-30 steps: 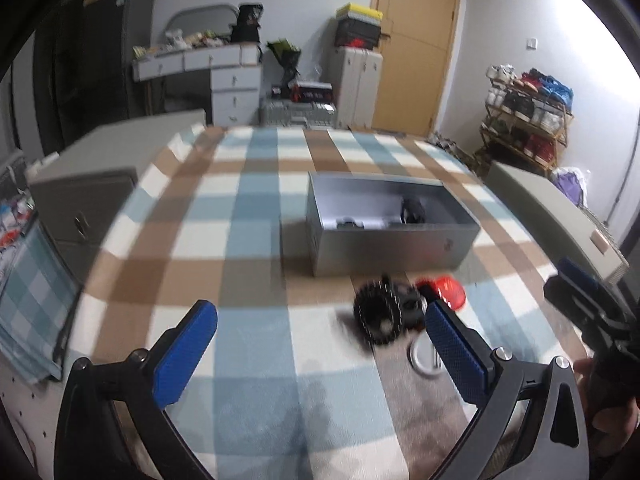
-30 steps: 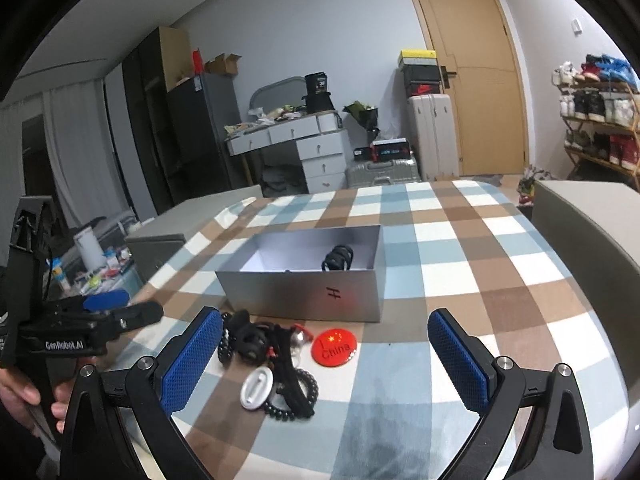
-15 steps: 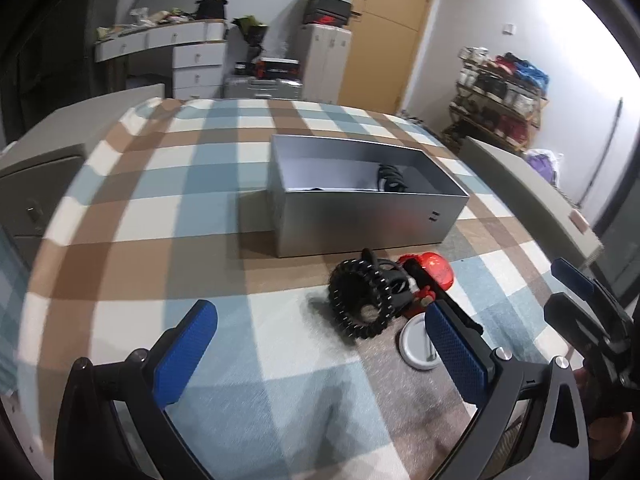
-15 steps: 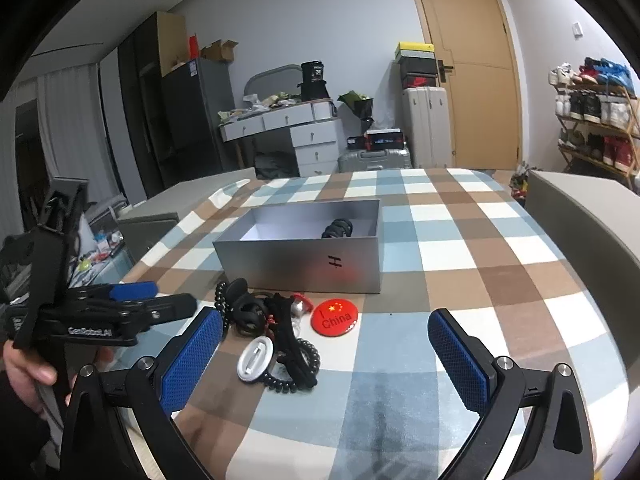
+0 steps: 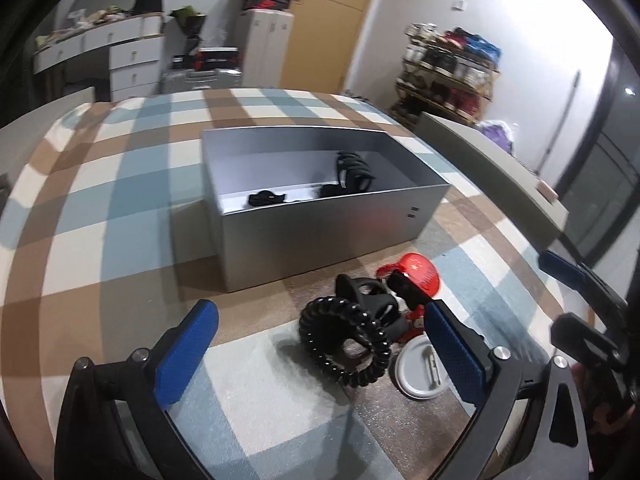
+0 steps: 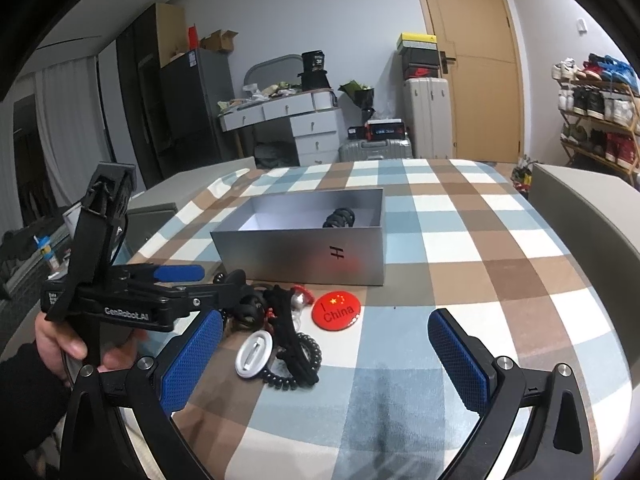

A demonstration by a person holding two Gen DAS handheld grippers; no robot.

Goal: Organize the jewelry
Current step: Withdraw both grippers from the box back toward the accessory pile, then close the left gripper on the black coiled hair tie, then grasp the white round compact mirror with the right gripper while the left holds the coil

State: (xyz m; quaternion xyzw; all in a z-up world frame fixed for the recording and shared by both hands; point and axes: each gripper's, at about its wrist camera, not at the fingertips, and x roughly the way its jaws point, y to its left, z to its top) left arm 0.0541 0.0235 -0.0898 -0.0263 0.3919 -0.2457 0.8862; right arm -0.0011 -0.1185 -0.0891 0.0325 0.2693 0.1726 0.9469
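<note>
A silver open box stands on the checked tablecloth; it shows in the right wrist view too. Black hair ties lie inside it. In front of the box lies a pile: a black spiral hair tie, a black clip, a red China badge and a white round badge. My left gripper is open, its fingertips either side of the spiral tie, just above the table. My right gripper is open and empty, right of the pile.
The checked table reaches far beyond the box. Grey sofa arms flank it. A white drawer desk, suitcases, a door and a shoe rack stand at the back of the room.
My left gripper has moved forward and down towards the pile, so the spiral tie now sits between its open fingers. The right gripper has moved slightly closer to the pile.
</note>
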